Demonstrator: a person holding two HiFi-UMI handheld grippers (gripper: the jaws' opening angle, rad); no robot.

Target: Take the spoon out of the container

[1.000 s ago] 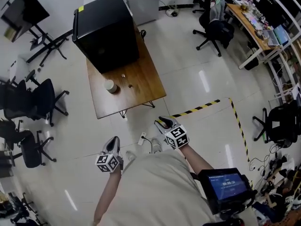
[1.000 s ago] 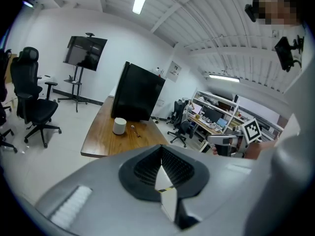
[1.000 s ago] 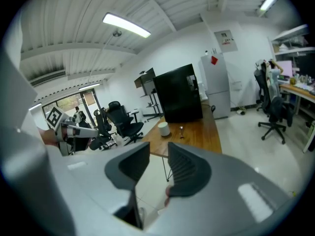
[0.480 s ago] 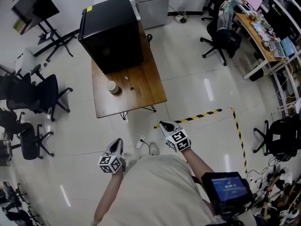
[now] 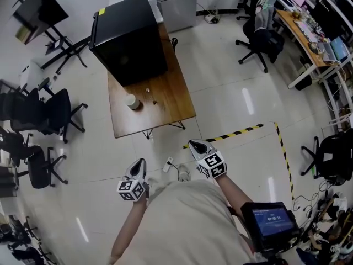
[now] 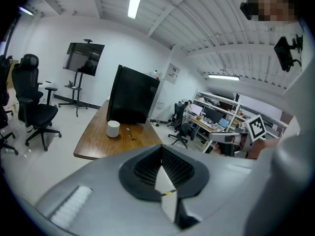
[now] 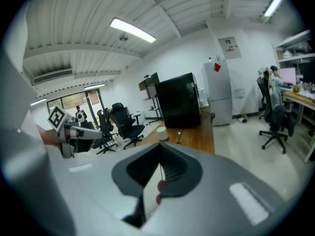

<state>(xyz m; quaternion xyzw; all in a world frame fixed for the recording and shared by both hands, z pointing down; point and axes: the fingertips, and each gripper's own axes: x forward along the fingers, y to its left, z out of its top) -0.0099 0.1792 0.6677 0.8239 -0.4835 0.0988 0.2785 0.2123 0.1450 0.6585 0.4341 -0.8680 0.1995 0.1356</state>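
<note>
In the head view, the white container stood on the wooden counter by a black cabinet, what looked like the spoon lying just beside it. The left gripper view showed the left hand-held gripper closed, empty. The right gripper view showed the right hand-held gripper likewise pinched together on nothing

We see the white, round container standing upright on the wooden bench, nearer its left edge. The spoon is too small to make out.
</note>
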